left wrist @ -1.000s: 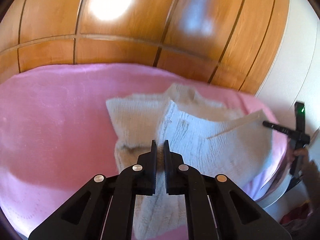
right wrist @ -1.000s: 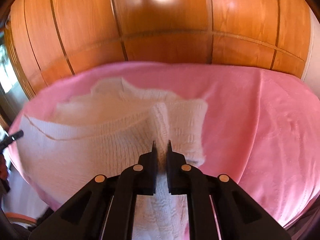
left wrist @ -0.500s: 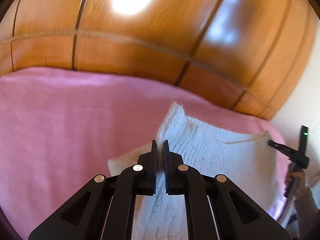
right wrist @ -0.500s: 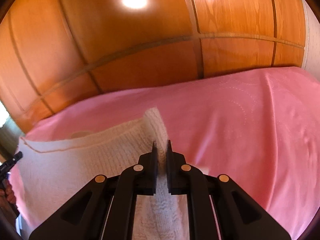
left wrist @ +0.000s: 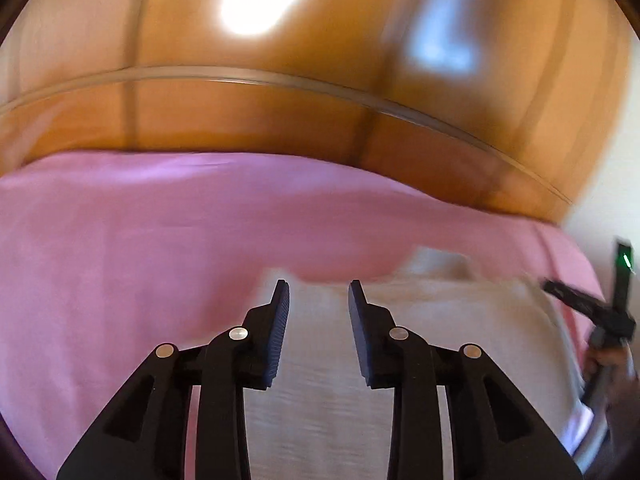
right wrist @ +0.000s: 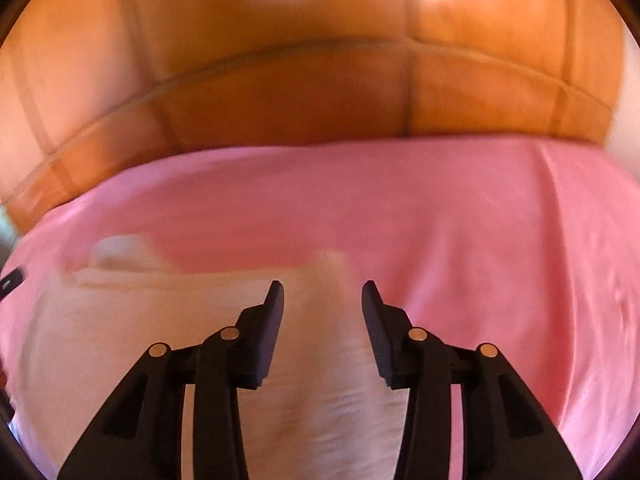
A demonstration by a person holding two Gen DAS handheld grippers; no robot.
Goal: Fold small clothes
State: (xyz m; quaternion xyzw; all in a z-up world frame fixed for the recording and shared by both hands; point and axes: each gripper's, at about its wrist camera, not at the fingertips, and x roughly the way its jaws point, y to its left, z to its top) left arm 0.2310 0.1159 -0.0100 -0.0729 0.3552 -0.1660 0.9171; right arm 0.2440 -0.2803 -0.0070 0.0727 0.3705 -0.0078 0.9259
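White knit garment point(left wrist: 320, 380) under left claw point(left wrist: 319, 288), right claw point(right wrist: 323, 289); both agape, empty.

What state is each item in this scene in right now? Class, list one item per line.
Left gripper: open, fingers apart, nothing held, above the sweater.
Right gripper: open, fingers apart, nothing held, above the sweater.
White knit sweater: lying on the pink bedcover, released; fold lines too blurred to judge.
Pink bedcover: spread flat under the sweater, lightly creased.
Wooden headboard: upright behind the bed.
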